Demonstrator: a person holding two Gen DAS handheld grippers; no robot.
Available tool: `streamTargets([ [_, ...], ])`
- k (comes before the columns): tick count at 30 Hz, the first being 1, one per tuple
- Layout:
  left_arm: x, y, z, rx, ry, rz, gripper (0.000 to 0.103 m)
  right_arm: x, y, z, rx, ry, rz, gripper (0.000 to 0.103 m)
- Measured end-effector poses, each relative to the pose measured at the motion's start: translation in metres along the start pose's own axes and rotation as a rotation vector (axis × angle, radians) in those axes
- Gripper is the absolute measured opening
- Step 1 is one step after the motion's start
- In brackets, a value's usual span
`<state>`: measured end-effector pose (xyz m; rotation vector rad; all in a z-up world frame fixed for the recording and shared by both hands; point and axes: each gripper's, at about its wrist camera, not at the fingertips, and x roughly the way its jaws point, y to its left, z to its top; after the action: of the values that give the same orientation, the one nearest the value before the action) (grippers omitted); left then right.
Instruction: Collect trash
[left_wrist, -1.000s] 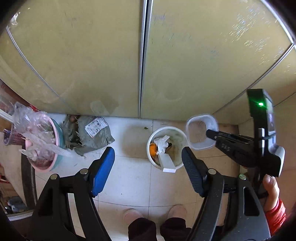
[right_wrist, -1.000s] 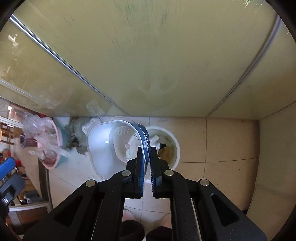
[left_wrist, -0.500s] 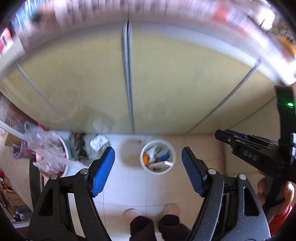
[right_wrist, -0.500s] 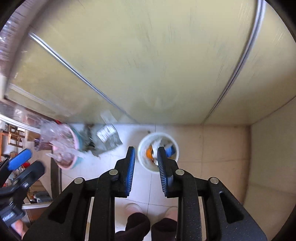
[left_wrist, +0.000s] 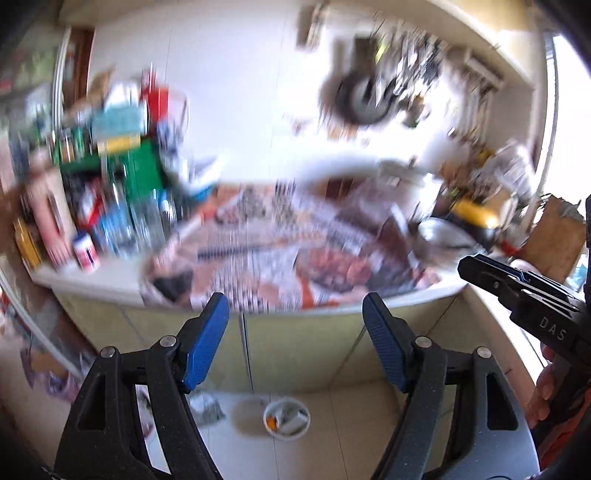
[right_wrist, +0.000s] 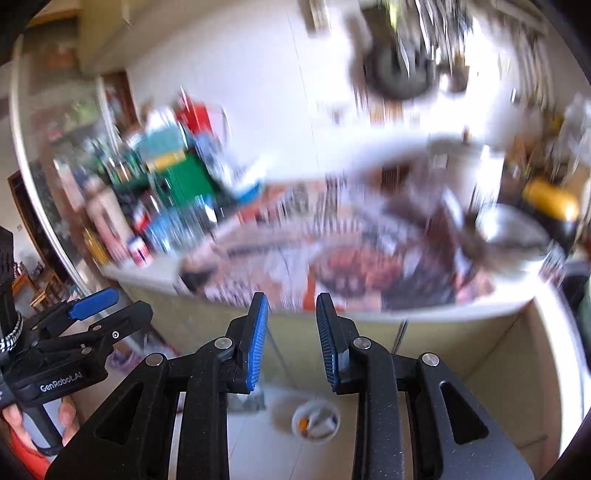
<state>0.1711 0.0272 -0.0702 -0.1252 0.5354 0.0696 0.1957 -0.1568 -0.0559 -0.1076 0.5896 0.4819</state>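
Left gripper (left_wrist: 295, 317) wide open, empty. Right gripper (right_wrist: 291, 317) part open, empty. White trash bin (left_wrist: 286, 422) with scraps sits on the floor (left_wrist: 343, 435), near the cabinet doors (left_wrist: 295, 354), below both. Cluttered desk (left_wrist: 110, 288) blurred, far side.

"das" on the right gripper (left_wrist: 546, 317); "genrobot.ai" on the left gripper (right_wrist: 61, 382).
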Motion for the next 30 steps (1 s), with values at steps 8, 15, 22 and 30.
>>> streamTargets([
  [8, -0.118, 0.008, 0.002, 0.073, -0.119, -0.037, 0.089, -0.086, 0.065, -0.007, -0.015, -0.176, -0.057, 0.058],
  [15, -0.18, 0.025, -0.018, 0.067, -0.159, -0.009, 0.102, -0.125, 0.096, -0.022, -0.023, -0.224, -0.086, 0.103],
  [22, -0.206, 0.024, -0.038, 0.08, -0.163, 0.008, 0.102, -0.14, 0.11, -0.038, -0.04, -0.191, -0.088, 0.103],
  [30, -0.217, 0.018, -0.047, 0.076, -0.156, 0.007, 0.102, -0.148, 0.114, -0.046, -0.036, -0.172, -0.084, 0.103],
])
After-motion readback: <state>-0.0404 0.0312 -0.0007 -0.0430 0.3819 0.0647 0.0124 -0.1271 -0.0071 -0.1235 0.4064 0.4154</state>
